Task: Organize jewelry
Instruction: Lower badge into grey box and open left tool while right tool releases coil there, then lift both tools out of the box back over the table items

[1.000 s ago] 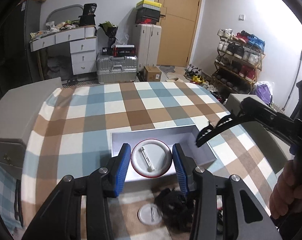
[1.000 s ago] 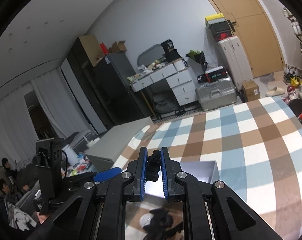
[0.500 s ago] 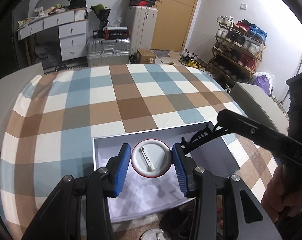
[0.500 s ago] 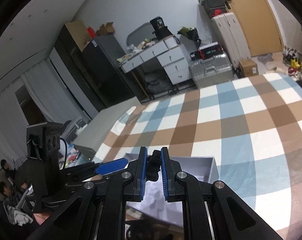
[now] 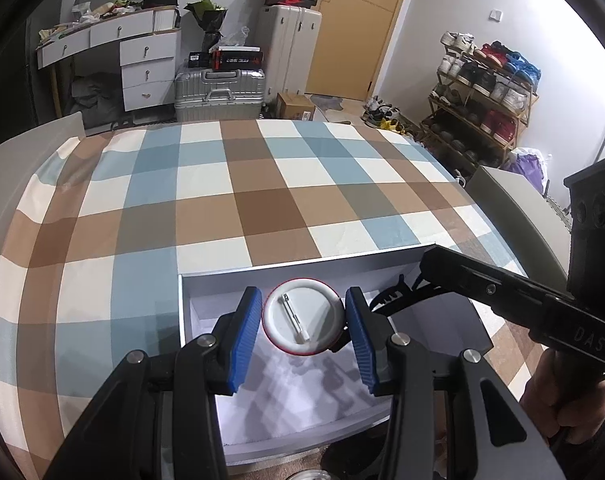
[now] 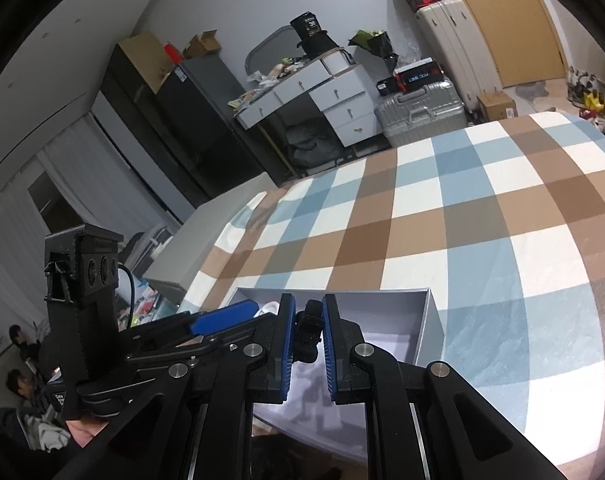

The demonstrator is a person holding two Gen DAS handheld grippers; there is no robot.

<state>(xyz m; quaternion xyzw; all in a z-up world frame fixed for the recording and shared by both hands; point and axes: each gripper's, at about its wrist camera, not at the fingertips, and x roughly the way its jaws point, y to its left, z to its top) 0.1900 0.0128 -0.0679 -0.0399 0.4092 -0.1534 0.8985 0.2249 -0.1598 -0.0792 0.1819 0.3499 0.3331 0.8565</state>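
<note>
Blue-padded left gripper (image 5: pixel 303 322) clamps a round white pin badge with a red rim (image 5: pixel 302 322) above the open grey cardboard box (image 5: pixel 302 269). The right gripper (image 6: pixel 305 336), nearly closed, pinches a black claw hair clip (image 6: pixel 308 334) over the same box on the checked tablecloth (image 5: pixel 238 200).

A big checked cloth (image 5: pixel 238 184) in blue, brown and white lies far past the claw tips. Behind it stands a silver suitcase (image 5: pixel 218 90) with a white desk (image 5: pixel 142 60) to its left. A shoe rack (image 5: pixel 482 96) full of shoes stands off to the right, near a wooden door (image 5: pixel 366 20).
</note>
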